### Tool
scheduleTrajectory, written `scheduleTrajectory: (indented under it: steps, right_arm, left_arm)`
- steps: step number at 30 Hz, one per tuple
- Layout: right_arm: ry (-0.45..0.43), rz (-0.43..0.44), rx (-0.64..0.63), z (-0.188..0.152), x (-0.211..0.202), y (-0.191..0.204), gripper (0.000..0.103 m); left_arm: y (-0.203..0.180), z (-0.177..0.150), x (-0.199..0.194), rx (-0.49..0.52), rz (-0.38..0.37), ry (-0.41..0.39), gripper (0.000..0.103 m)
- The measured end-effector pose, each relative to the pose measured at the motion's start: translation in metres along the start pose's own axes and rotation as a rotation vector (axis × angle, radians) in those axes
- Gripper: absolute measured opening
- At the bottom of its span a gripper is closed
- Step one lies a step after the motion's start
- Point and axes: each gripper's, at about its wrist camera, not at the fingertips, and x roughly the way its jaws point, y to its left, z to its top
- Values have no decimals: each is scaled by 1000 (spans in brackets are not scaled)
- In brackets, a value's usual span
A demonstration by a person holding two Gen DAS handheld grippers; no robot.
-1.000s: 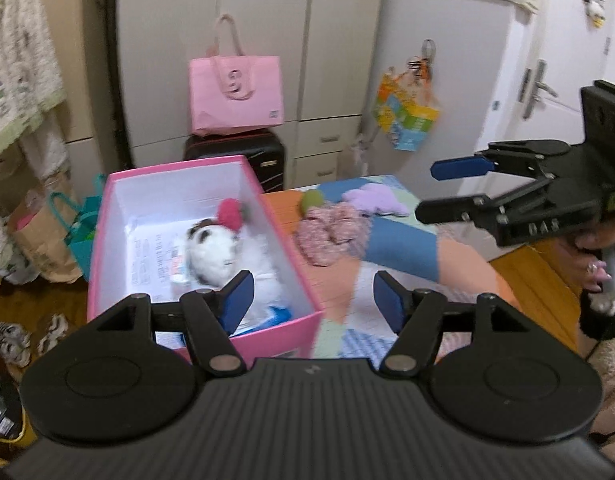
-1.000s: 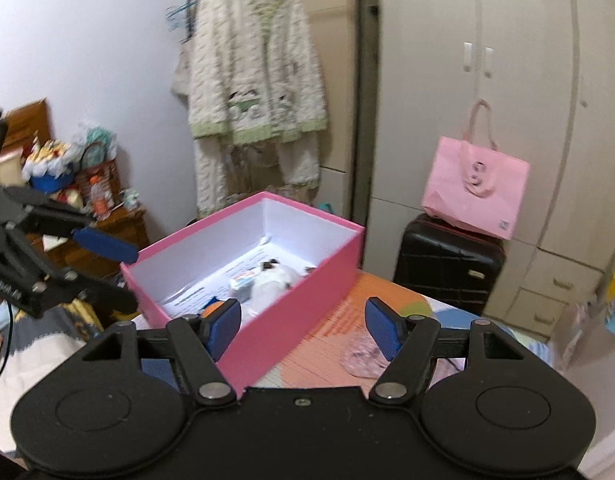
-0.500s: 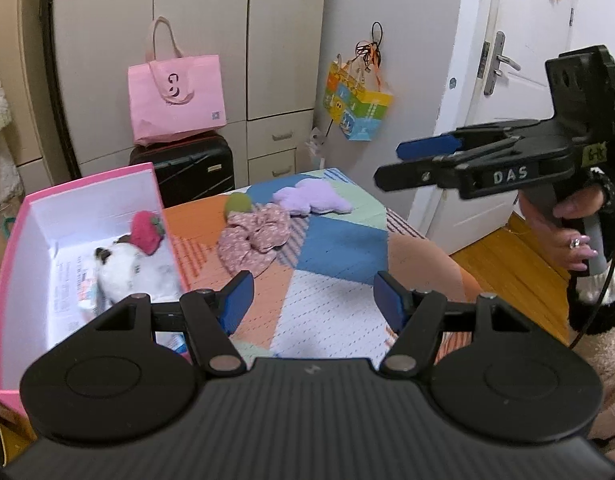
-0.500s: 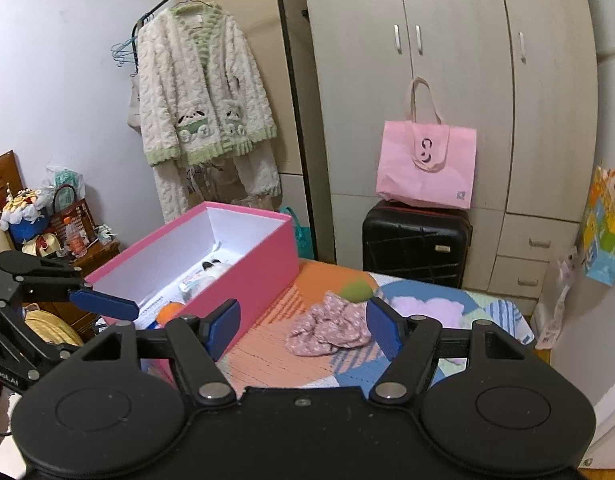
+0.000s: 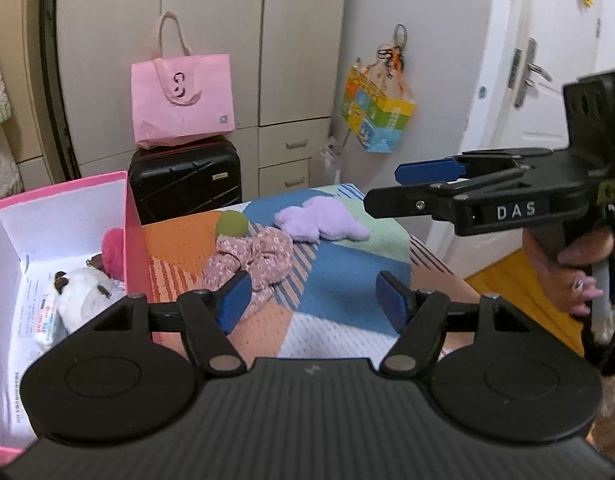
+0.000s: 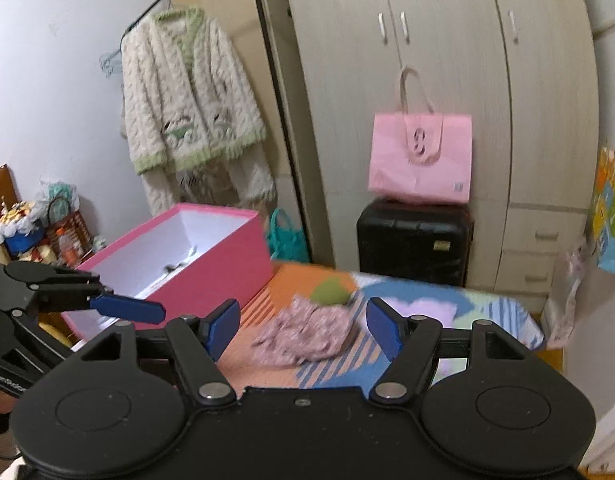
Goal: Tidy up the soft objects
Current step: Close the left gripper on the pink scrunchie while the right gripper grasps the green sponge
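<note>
On the patchwork table cover lie a pink floral cloth bundle (image 5: pixel 249 258), a green ball (image 5: pixel 232 224) touching its far side, and a purple cloud plush (image 5: pixel 321 224) further right. The pink box (image 5: pixel 125 208) stands at the left, holding a white plush toy (image 5: pixel 83 292) and a red pompom (image 5: pixel 113 246). My left gripper (image 5: pixel 313 300) hovers in front of the cloth; its jaws are opening with nothing between them. My right gripper (image 6: pixel 303 326) is open and empty, with the floral cloth (image 6: pixel 307 332) and green ball (image 6: pixel 331 292) beyond it. A hand holds it at the right (image 5: pixel 391 186).
Behind the table a black suitcase (image 5: pixel 185 184) carries a pink tote bag (image 5: pixel 181 100) against the wardrobe. A colourful paper bag (image 5: pixel 377 116) hangs near the door. A knit cardigan (image 6: pixel 187 108) hangs at the left. The table's right edge drops to wooden floor.
Both views have swung from the pink box toward the soft things on the table and sunk lower. The left jaws stand a little wider. The right gripper has rolled level.
</note>
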Motion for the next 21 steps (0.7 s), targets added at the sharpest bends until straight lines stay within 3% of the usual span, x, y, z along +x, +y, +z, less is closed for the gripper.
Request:
scheduleTrajectory:
  steps: [5,14,17,21]
  right_arm:
    - [6,2,-4,0,24,-15,75]
    - [120,107,43,10,74,-44,75]
    - [142,109,13,11,92,-47,75]
    - [165,138,16,14,116,-54,75]
  left_arm:
    - [3,-1,29,-24,61,-23,71]
    - [4,-8,86,-76,146,-48,73]
    - [6,-10,106,-101,211,-91,74]
    - [15,-11,132,-168,231,-67,74]
